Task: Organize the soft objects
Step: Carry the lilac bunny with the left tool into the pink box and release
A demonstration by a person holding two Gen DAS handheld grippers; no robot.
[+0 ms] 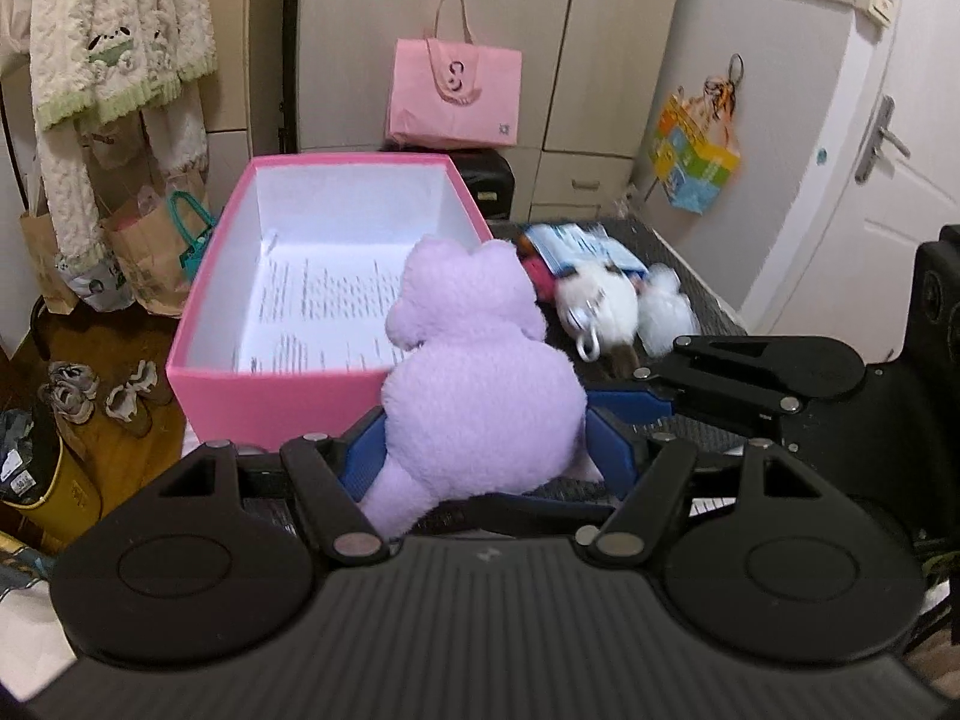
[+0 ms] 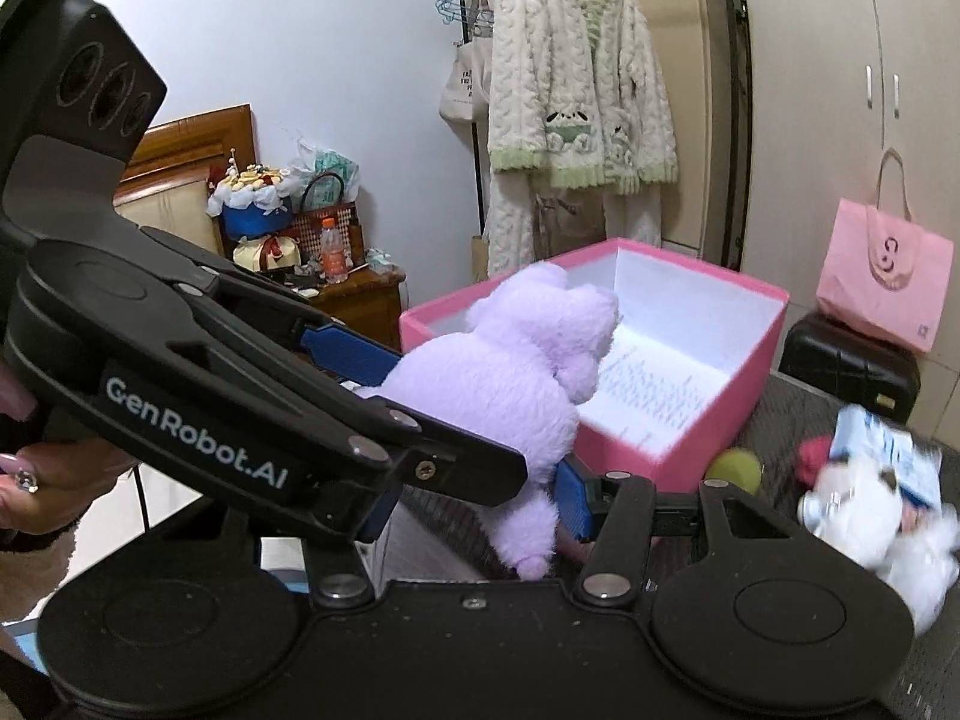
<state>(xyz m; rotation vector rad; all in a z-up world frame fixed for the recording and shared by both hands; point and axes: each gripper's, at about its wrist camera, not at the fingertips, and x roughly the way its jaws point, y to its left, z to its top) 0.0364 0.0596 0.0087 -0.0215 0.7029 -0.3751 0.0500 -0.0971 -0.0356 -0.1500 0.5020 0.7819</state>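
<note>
A purple plush toy (image 1: 474, 372) is clamped between the blue fingers of my left gripper (image 1: 480, 444), held above the dark table in front of the open pink box (image 1: 210, 264). The box has white walls and a printed sheet on its bottom. In the right wrist view the plush (image 2: 510, 378) sits between the left gripper's finger (image 2: 348, 354) and one of my right gripper's own blue fingers (image 2: 570, 498); my right gripper (image 2: 474, 510) looks closed against the plush's lower part. A white plush (image 1: 600, 300) lies blurred on the table to the right, also in the right wrist view (image 2: 864, 510).
A blue-white packet (image 1: 576, 243), a red soft item (image 2: 813, 456) and a yellow-green ball (image 2: 735, 468) lie by the box. A pink bag (image 1: 453, 93) stands on a black case (image 2: 852, 366) behind. Hanging clothes and paper bags (image 1: 138, 252) stand left.
</note>
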